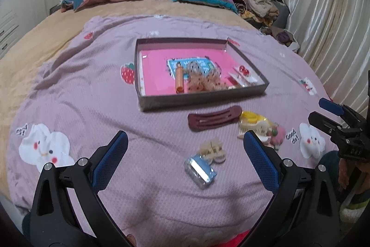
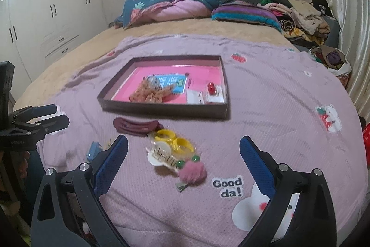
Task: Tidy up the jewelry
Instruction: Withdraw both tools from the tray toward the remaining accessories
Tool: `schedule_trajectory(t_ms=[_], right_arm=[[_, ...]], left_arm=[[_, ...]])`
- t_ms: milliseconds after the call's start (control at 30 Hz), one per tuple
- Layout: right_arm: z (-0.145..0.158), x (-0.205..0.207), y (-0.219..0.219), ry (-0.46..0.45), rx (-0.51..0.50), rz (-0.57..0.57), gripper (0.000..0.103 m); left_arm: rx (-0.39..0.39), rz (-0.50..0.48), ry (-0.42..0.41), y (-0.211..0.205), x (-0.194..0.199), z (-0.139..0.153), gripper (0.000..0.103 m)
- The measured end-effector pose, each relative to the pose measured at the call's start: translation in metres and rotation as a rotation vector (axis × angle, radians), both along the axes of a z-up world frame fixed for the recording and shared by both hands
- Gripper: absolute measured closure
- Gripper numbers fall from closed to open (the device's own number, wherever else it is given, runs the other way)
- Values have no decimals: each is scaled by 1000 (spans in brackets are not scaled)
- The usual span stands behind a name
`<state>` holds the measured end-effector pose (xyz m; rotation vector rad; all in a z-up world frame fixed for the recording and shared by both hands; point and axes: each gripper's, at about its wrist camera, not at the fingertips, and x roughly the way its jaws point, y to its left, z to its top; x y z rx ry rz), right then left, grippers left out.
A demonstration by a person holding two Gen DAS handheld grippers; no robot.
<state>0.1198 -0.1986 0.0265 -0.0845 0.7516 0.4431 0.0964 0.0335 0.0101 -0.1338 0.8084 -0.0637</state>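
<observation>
Hair clips and small trinkets lie loose on the lilac bedspread point(image 1: 97, 89) in front of a shallow box point(image 1: 198, 100) with a pink floor – a dark red clip point(image 1: 214, 120) nearest the box, yellow rings point(image 2: 173, 140), a white claw clip point(image 2: 161, 154), a pink pompom point(image 2: 193, 173) and a blue packet point(image 1: 201, 169). Both tongs, left point(image 1: 185, 145) and right point(image 2: 183, 149), hover spread wide, grasping nothing.

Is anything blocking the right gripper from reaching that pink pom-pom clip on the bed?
Nothing visible does. The right gripper is open above the purple blanket, and the pink pom-pom clip lies between its fingers' line, with the white claw clip touching its far side.
</observation>
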Motion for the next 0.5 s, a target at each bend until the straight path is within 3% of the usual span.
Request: schedule_trajectory(t_ms=[400, 500], right_arm=[[-19, -2, 14, 39, -44, 46, 7], [-24, -6, 23, 37, -76, 83, 12]], left_arm=[[23, -58, 86, -14, -10, -38, 10], [31, -80, 104, -19, -9, -48, 10]])
